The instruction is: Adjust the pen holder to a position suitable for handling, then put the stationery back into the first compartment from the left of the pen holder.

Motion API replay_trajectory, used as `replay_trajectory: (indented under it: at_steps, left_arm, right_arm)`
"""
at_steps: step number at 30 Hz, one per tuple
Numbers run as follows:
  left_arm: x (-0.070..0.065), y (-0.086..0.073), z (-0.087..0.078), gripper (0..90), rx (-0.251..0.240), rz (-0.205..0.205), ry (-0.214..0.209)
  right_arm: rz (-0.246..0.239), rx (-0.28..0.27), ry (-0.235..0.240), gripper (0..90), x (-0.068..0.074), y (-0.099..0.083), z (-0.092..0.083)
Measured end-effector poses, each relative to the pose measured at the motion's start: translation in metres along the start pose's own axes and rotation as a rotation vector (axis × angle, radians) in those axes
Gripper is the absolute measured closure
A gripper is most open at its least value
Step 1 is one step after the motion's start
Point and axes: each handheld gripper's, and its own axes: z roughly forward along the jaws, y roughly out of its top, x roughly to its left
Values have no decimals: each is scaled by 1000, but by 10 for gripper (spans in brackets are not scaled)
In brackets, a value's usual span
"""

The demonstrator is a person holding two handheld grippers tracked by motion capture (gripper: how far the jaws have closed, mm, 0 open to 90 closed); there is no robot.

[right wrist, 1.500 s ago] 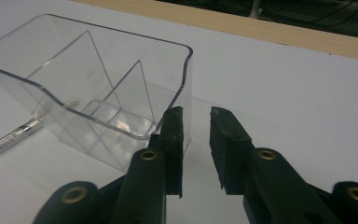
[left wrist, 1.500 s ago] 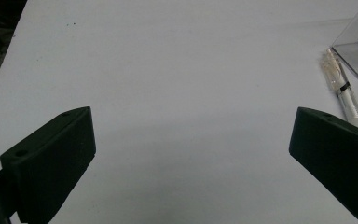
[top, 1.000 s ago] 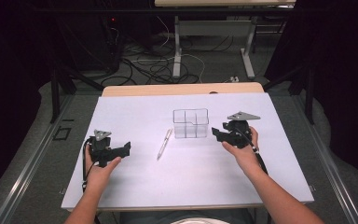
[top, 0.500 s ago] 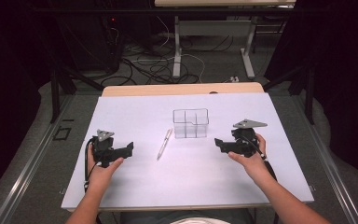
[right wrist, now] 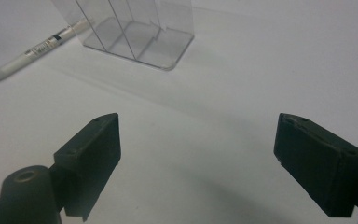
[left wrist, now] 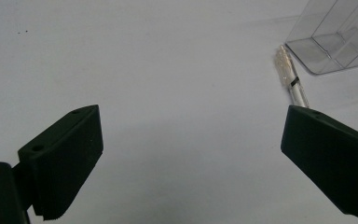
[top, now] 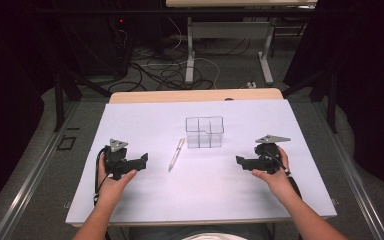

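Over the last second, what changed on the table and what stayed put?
The right gripper drew back from beside the clear organizer toward the person, its jaws opening on nothing. The left gripper stayed open and in place. The pen and organizer did not move.

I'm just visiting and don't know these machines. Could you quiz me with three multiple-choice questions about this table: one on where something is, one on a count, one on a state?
1. Where does the pen lie?
A. inside the clear box
B. flat on the white table top, in front of the clear box and to its left
C. in the left claw

2. How many clear boxes are on the table?
A. one
B. two
C. three

3. How do the jaws of the right claw stand?
A. clamped on the pen
C. shut on nothing
B. open, nothing between them

Answers: 1 B, the pen rests on the sheet beside the box. 2 A, a single divided box stands there. 3 B, bare table shows between the jaws, which have just been opening.
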Motion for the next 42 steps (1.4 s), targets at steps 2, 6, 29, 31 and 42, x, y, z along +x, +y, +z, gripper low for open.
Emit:
replay_trajectory:
  at_steps: [2, 6, 29, 31, 42]
  left_arm:
    - [-2, 0, 1, 57, 2, 8, -4]
    - [-7, 0, 2, 62, 19, 19, -16]
    - [-45, 32, 29, 159, 95, 76, -91]
    - [-47, 35, 33, 164, 107, 79, -94]
    - [-62, 41, 44, 285, 137, 112, -80]
  right_arm:
    - [-5, 14, -12, 132, -2, -2, 3]
    - [-36, 36, -36, 81, -3, -5, 10]
    - [-101, 62, -68, 0, 6, -7, 19]
    - [-101, 58, -69, 0, 5, -7, 19]
    - [-91, 51, -62, 0, 3, -7, 18]
